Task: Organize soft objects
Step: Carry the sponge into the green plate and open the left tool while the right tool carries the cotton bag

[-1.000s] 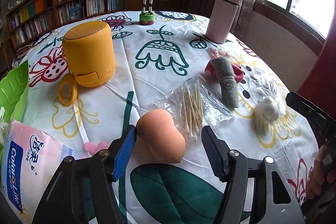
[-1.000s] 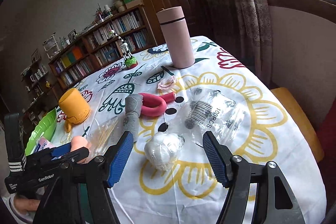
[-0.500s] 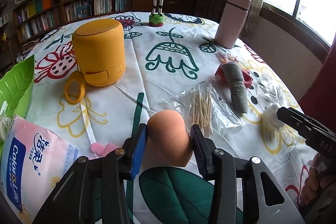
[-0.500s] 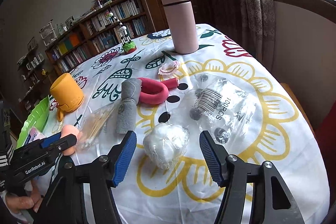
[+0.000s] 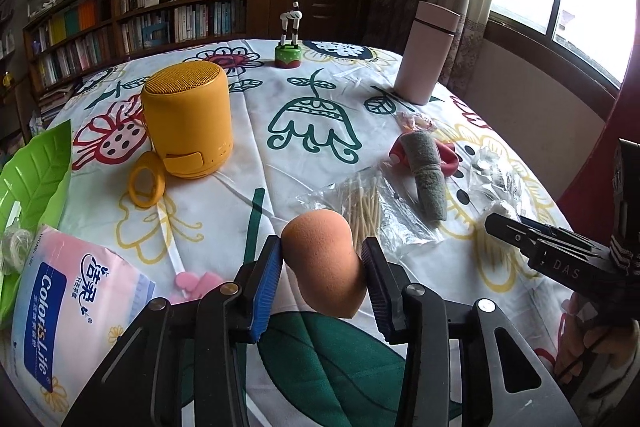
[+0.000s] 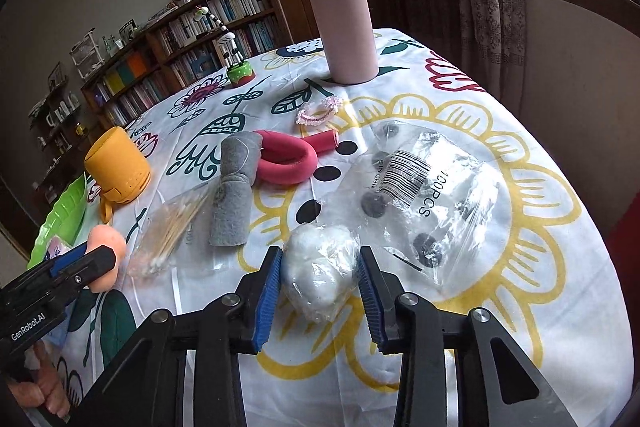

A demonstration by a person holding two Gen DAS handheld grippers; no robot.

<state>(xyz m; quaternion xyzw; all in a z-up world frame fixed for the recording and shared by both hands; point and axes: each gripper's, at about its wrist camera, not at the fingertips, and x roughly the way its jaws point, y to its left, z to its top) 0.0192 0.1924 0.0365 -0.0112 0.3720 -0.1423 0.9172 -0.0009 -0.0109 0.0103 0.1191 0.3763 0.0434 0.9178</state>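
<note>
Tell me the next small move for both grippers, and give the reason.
Probably lift both straight up. The left gripper is shut on the orange sponge and the right gripper on the bagged cotton ball; both appear to sit low over the tablecloth.

black left gripper (image 5: 322, 267) and right gripper (image 6: 319, 281), blue ribbed pads, silver screws
</note>
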